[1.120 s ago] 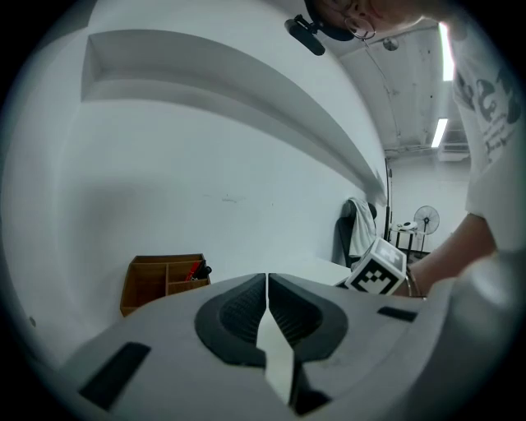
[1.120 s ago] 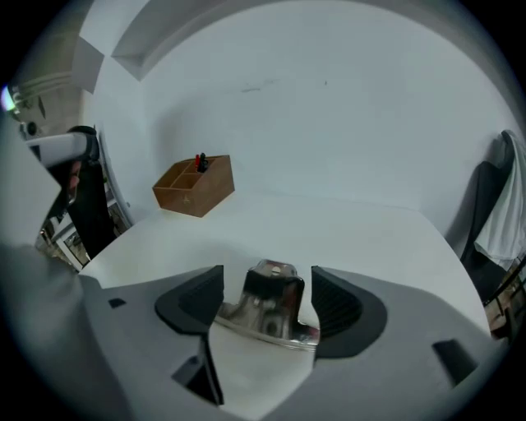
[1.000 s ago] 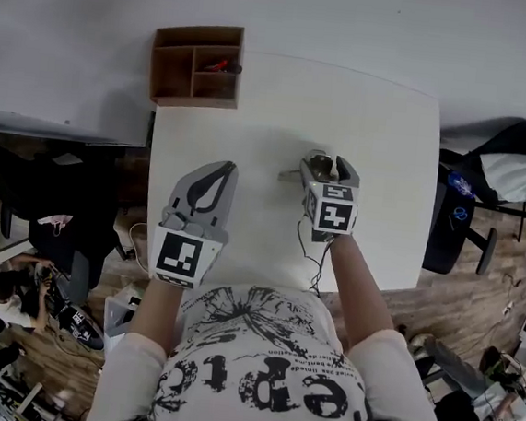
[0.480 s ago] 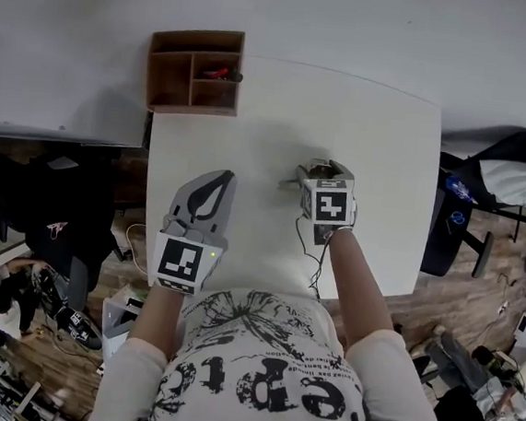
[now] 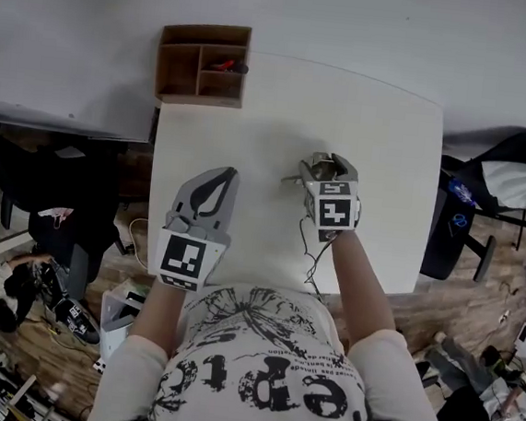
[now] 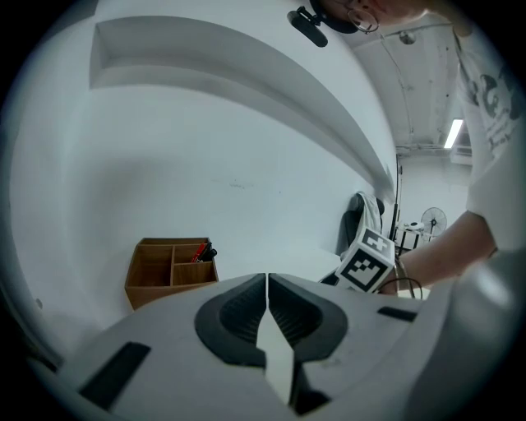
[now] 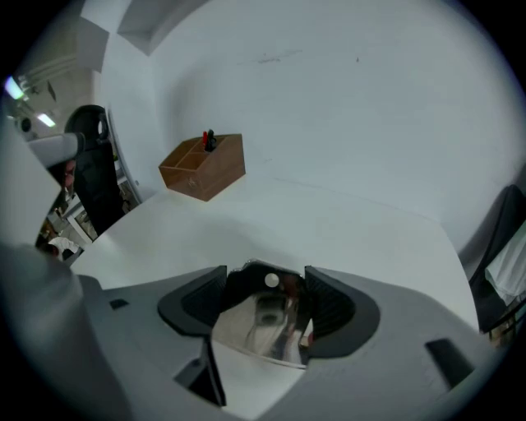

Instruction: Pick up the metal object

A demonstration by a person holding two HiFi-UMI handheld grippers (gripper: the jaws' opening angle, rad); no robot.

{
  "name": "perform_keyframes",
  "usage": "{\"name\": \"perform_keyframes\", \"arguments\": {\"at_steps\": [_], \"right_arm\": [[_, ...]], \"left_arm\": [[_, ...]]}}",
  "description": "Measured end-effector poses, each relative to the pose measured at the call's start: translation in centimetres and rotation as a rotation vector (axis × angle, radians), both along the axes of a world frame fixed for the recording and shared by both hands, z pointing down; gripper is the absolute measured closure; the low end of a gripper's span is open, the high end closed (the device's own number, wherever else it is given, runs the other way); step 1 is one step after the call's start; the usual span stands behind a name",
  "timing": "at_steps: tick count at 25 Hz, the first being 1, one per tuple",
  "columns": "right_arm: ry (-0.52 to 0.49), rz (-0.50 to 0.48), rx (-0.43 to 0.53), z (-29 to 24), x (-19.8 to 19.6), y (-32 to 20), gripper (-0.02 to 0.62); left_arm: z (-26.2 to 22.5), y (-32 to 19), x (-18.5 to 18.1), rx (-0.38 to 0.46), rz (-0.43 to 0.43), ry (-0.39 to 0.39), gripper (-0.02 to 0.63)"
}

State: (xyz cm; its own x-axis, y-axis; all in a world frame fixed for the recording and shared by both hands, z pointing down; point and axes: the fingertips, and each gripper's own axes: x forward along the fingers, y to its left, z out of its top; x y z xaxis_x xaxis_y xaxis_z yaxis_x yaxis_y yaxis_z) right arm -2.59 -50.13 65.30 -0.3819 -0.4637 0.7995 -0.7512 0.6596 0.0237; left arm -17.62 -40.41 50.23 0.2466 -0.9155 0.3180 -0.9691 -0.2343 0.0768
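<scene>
The shiny metal object (image 5: pixel 294 176) lies on the white table (image 5: pixel 382 124), right of centre, and its thin end sticks out leftward. My right gripper (image 5: pixel 324 162) stands over it with its jaws closing. In the right gripper view the metal object (image 7: pixel 261 327) fills the gap of my right gripper (image 7: pixel 265 288), and both dark pads touch its sides. My left gripper (image 5: pixel 220 178) rests on the table's left half, away from the object. Its jaws meet with nothing between them in the left gripper view (image 6: pixel 267 288).
A brown wooden organiser box (image 5: pixel 203 63) with a red-and-black item inside stands at the table's far left corner, also seen as the box (image 6: pixel 171 267) and the box (image 7: pixel 204 164). A dark chair with clothing (image 5: pixel 488 180) stands off the right edge. A person sits on the floor at the left (image 5: pixel 10 287).
My right gripper has stayed over the metal object and settled slightly nearer to me. The left gripper has barely shifted. The head camera has drifted a little.
</scene>
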Motion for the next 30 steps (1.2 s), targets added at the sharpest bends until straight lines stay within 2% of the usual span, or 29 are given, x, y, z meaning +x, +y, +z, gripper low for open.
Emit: {"name": "perform_keyframes", "arguments": {"at_steps": [6, 11, 20, 24, 30], "right_arm": [[-0.113, -0.039, 0.143, -6.3, 0.4, 2.0, 0.308], [-0.232, -0.043, 0.249, -13.4, 1.7, 3.6, 0.308], [-0.351, -0.073, 0.459, -24.9, 5.8, 7.9, 0.308], [-0.410, -0.075, 0.539, -28.5, 7.9, 9.7, 0.308], [-0.466, -0.094, 0.610, -31.9, 9.7, 12.6, 0.308]], "left_arm": [[-2.3, 2.4, 2.4, 0.028, -0.004, -0.010, 0.595], [-6.1, 3.6, 4.4, 0.102, -0.010, -0.036, 0.595], [-13.1, 7.1, 8.0, 0.214, -0.047, -0.075, 0.594], [-15.4, 8.2, 9.5, 0.253, -0.064, -0.093, 0.595], [-17.6, 9.3, 11.5, 0.304, -0.066, -0.104, 0.595]]}}
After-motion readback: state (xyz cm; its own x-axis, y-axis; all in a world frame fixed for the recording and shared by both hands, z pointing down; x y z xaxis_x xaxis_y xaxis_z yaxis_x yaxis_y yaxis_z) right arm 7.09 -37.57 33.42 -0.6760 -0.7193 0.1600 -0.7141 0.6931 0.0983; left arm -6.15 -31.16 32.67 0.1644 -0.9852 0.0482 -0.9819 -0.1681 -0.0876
